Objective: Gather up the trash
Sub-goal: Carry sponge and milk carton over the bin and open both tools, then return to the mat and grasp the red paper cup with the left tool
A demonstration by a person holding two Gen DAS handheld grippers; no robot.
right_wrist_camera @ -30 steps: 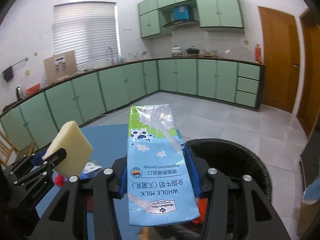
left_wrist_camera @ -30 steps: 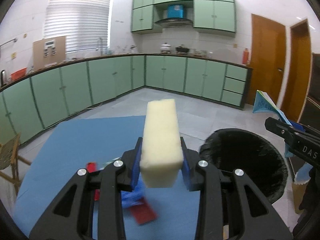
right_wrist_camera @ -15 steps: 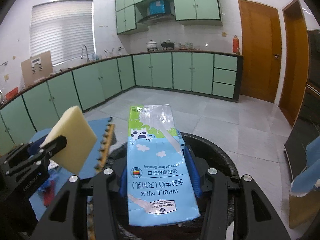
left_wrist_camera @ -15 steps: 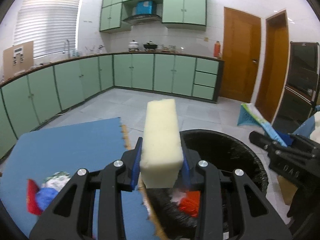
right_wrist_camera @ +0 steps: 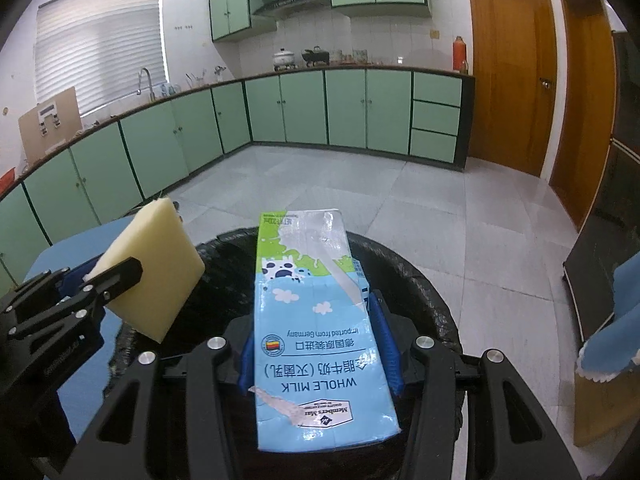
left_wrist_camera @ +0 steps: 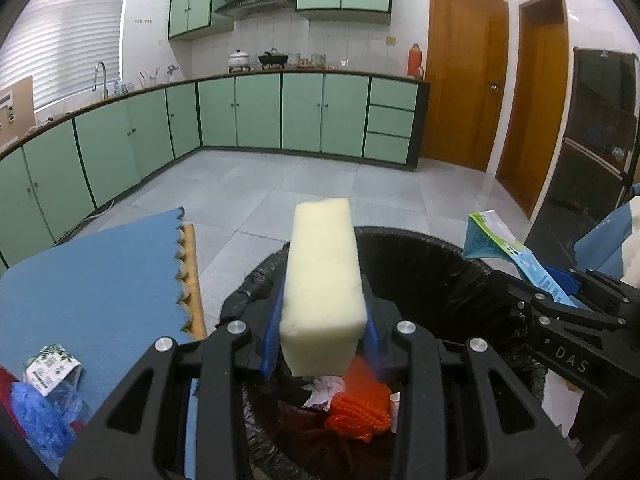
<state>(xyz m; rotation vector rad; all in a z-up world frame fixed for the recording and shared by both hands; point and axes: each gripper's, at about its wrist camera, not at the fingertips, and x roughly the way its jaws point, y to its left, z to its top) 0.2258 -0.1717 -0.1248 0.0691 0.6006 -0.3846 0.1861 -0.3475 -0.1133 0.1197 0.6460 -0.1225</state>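
Foam is what the left gripper (left_wrist_camera: 322, 344) pinches: a pale yellow sponge block (left_wrist_camera: 323, 288) clamped low between the blue pads, most of its length standing free above the jaws and poised over the black-lined trash bin (left_wrist_camera: 424, 264). It looks light and soft, likely to squash a little under the pads and to spring clear once they part, so a hold across its narrow faces near one end seems enough. The right gripper (right_wrist_camera: 318, 350) grips a blue and green milk carton (right_wrist_camera: 316, 320) by its two long sides, jaws closed against the cardboard, the carton lying flat above the same bin's mouth. Thin card with a glossy skin, probably empty; a hard squeeze would likely crush it, and its smooth walls could slip. Inside the bin lie an orange net (left_wrist_camera: 358, 404) and crumpled paper (left_wrist_camera: 324, 392); more wrappers (left_wrist_camera: 48, 376) wait on the blue mat (left_wrist_camera: 92, 280) beside it.
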